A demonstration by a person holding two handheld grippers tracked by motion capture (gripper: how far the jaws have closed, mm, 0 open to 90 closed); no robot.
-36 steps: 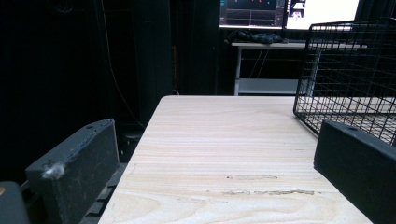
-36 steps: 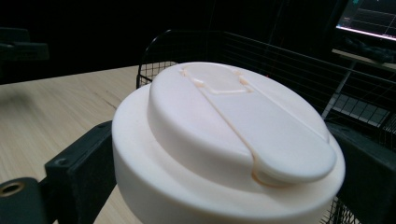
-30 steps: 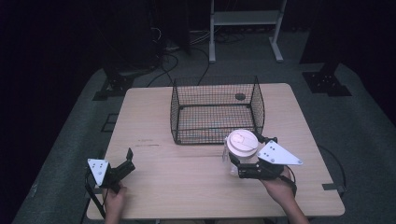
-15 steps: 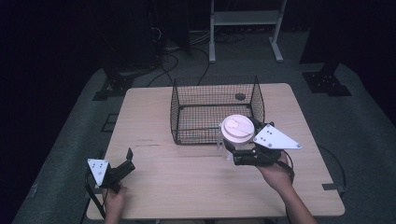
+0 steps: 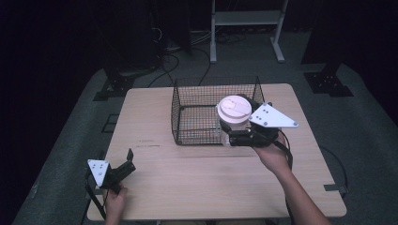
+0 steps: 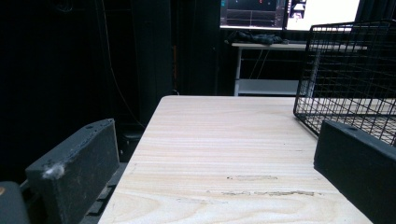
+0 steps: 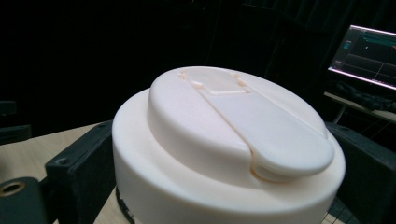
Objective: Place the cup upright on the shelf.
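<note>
Cup (image 5: 233,112), white with a lid, is what we have in hand, but we begin with the largest thing. The table (image 5: 206,178) is a pale wooden top that spans the high view, and we see its grain close up in the left gripper view (image 6: 233,140).

Next in size is the basket (image 5: 184,123), a black wire one standing at the far middle of the table. In the left gripper view its mesh wall (image 6: 345,70) rises at the right edge.

Then come our two tools. The right gripper (image 5: 239,136) is clamped on the cup: in the right gripper view we see a black jaw pressed against each side of it. We hold it raised over the right part of the basket, at about rim height, with the grey plate (image 5: 272,117) just to its right. Whether the cup's base is inside the walls or above them, we cannot tell.

The left gripper (image 5: 127,161) rests near the table's near left corner, well apart from the basket. Its jaws stand wide apart with only bare table between them.

The cup itself is smallest. Its lid (image 7: 233,121) is cream-white, with a raised round centre and a flat tab across it.
</note>
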